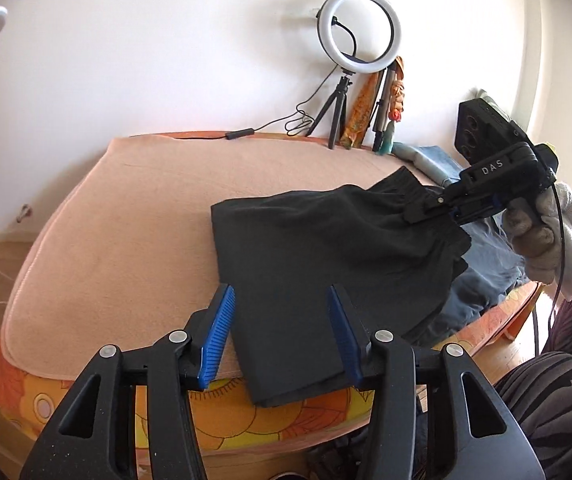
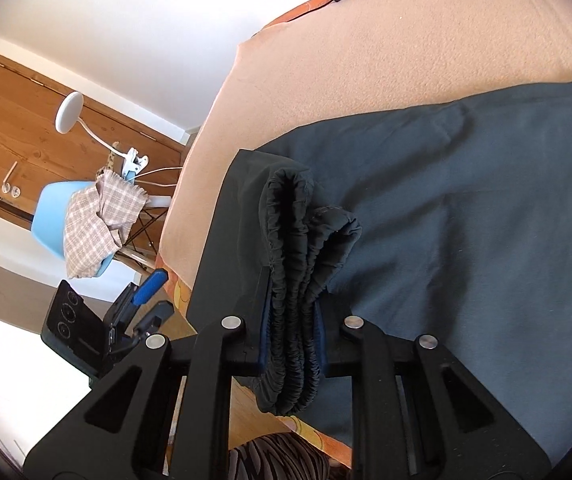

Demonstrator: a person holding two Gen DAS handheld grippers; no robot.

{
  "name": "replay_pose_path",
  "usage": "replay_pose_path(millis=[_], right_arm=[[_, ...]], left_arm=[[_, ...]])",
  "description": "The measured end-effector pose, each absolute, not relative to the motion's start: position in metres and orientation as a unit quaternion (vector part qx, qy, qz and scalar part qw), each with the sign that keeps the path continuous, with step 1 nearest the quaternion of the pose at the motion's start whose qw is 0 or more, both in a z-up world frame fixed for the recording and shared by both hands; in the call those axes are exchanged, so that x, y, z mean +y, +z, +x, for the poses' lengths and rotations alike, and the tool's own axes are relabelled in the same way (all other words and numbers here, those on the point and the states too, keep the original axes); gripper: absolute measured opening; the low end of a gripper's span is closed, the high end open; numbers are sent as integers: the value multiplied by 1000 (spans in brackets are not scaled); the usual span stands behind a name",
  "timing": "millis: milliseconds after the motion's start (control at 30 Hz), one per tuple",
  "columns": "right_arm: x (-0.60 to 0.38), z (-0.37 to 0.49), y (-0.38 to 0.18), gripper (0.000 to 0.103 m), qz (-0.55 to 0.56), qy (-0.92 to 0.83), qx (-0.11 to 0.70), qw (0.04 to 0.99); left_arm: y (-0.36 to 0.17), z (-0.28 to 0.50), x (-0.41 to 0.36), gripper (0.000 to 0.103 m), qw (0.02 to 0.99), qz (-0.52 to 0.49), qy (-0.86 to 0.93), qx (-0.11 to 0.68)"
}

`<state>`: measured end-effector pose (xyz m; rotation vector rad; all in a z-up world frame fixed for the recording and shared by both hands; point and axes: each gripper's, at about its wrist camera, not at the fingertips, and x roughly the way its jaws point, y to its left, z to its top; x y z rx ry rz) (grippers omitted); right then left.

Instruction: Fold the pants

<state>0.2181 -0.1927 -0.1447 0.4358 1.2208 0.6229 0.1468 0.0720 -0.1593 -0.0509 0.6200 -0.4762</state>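
Two claws at work: right claw [image 2: 291, 344] clamped on black pants [image 1: 325, 256] waistband, carrying it over the legs lying on the bed [image 1: 126, 220]; left claw [image 1: 282, 340] gapes empty, ready to pin the fold.

Right gripper [image 1: 425, 213] clamps pants [image 1: 317, 264]

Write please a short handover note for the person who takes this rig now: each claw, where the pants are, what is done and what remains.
Right claw: shut on the bunched elastic waistband of the black pants, lifting that end.
Left claw: open, holding nothing, its fingers on either side of the pants' near end.
Pants: already folded lengthwise, lying on the peach blanket; the near end hangs over the bed edge. A blue garment lies beside and partly under them.
Done: leg-on-leg fold.
Left: probably grip the near end and fold the pants across, then flatten.
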Motion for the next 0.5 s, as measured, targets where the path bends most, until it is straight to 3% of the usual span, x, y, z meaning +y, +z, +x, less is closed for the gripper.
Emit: replay_pose_path(millis=[500], right_arm=[[-341, 191, -97, 19, 169, 201, 547, 795]], left_arm=[[-154, 164, -14, 47, 902, 12, -311, 299]])
